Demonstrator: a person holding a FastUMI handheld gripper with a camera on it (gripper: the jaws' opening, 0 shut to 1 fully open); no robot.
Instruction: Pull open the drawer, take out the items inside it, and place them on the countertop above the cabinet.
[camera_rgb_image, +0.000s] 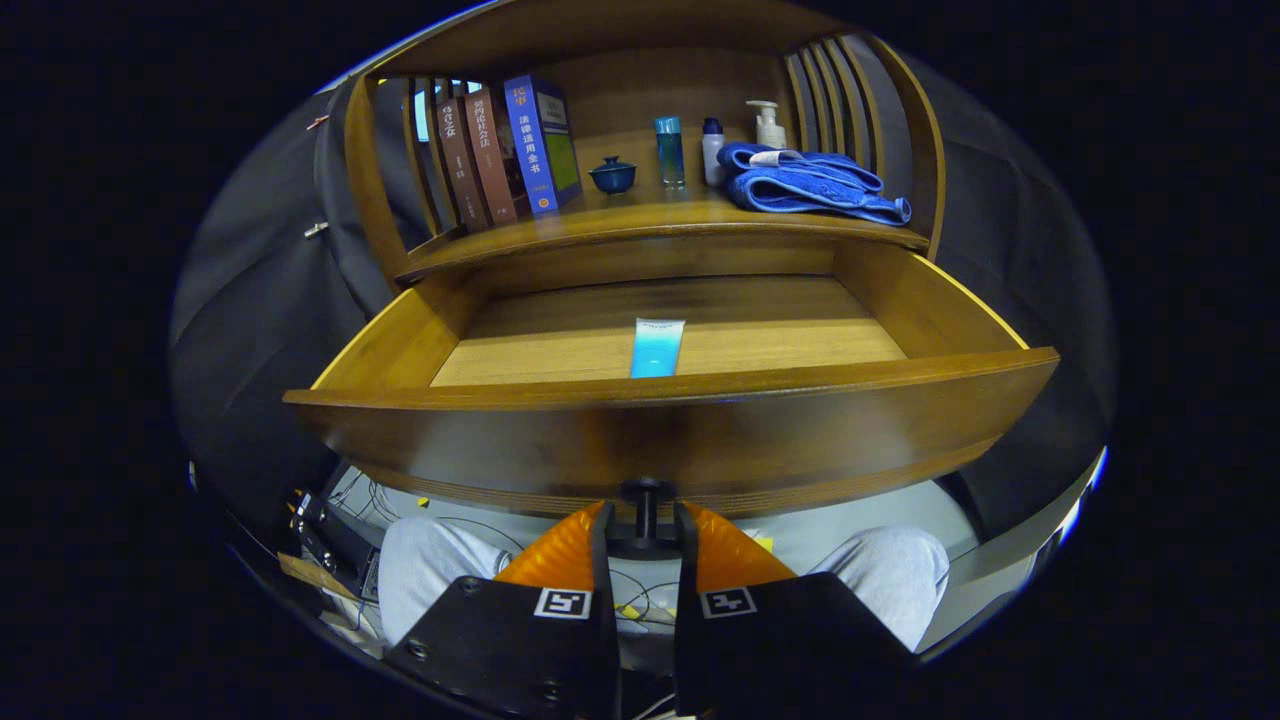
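Observation:
The wooden drawer (670, 425) stands pulled out toward me, its inside showing. A blue and white tube (657, 347) lies flat in it, just behind the front panel. The dark knob (645, 515) under the drawer front sits between my fingers, and my gripper (645, 530) is shut on it. Beyond the drawer is the countertop (640, 215) of the cabinet, a wooden shelf with slatted sides.
On the countertop stand several books (510, 145) at the left, a small blue lidded cup (612, 174), a blue bottle (669, 150), a white bottle (711, 150), a pump bottle (768, 125) and a folded blue towel (810, 185). A person's knees (430, 570) and cables lie below the drawer.

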